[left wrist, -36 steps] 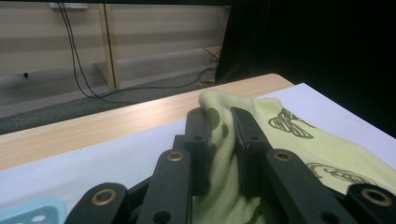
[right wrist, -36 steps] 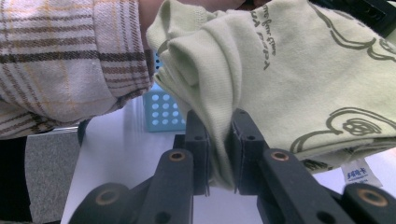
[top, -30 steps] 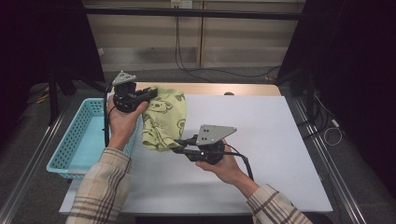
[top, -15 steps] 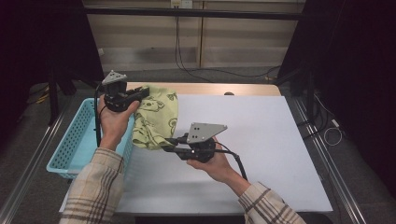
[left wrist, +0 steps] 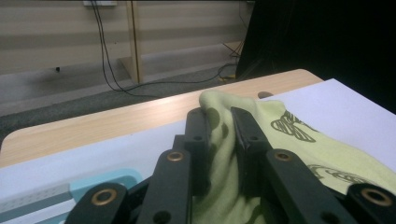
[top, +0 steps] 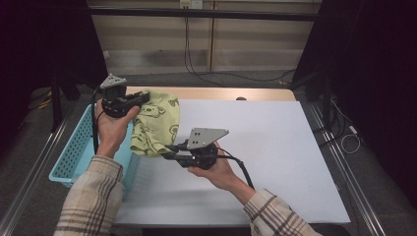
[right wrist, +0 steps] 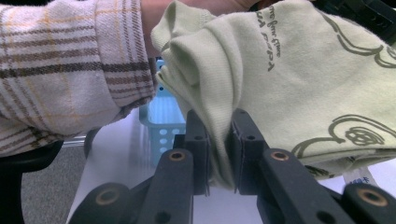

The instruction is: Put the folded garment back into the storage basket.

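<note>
Holding a pale green printed garment (top: 158,125) aloft between tabletop (top: 275,147) and light blue basket (top: 74,152), left gripper (top: 140,97) fingers (left wrist: 198,140) pinching its upper edge, right gripper (top: 169,150) fingers (right wrist: 243,140) pinching a lower fold.

Basket (top: 74,152) at table's (top: 275,147) left edge; cloth (top: 157,125) right of basket.

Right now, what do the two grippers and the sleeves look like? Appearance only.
Both are black handheld units. The left gripper and the right gripper each carry a grey three-cornered plate with small dark dots and trail a black cable. In the gripper views the jaws are black linkage bars with brass-coloured pivot rings. Both sleeves are beige plaid flannel with brown and yellow lines.
</note>
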`<state>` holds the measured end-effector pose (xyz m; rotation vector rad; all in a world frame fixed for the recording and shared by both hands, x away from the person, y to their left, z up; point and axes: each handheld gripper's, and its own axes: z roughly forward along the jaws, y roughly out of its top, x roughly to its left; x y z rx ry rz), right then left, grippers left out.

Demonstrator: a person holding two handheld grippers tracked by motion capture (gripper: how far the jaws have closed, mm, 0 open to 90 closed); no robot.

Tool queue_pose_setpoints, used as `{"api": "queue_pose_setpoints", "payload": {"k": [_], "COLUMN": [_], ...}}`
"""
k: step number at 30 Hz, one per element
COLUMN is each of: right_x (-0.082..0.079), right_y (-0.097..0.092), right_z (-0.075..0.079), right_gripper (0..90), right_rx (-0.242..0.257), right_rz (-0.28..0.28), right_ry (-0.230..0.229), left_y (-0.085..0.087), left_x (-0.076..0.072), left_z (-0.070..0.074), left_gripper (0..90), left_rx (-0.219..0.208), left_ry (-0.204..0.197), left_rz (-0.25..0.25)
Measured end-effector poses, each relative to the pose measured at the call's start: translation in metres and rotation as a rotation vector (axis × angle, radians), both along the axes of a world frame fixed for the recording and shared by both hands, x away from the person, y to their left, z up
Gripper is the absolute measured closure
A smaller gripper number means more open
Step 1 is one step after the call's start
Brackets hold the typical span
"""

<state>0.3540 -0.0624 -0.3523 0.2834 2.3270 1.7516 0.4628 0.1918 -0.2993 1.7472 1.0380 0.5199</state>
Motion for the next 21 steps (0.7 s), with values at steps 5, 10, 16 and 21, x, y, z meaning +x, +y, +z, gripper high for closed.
{"api": "queue_pose_setpoints", "payload": {"k": [5, 10, 16, 21], "right_x": [0.003, 0.005, 0.007, 0.009], "right_y": [0.009, 0.018, 0.03, 0.04], "right_z": [0.002, 0.002, 0.001, 0.002], "right_gripper": [79.5, 79.5, 79.5, 79.5], "right_rx": [0.007, 0.006, 0.013, 0.014], "right_rz": [0.012, 0.032, 0.046, 0.058], "right_ry": [-0.001, 0.001, 0.002, 0.0], "left_y": [0.01, 0.018, 0.029, 0.039], "left_x": [-0.001, -0.001, -0.003, -0.004], "left_z": [0.001, 0.0, 0.002, 0.003], "left_gripper": [78.4, 78.4, 78.4, 78.4], "left_rx": [-0.011, -0.008, -0.013, -0.023], "left_ry": [0.008, 0.006, 0.009, 0.0], "left_rz": [0.014, 0.025, 0.039, 0.059]}}
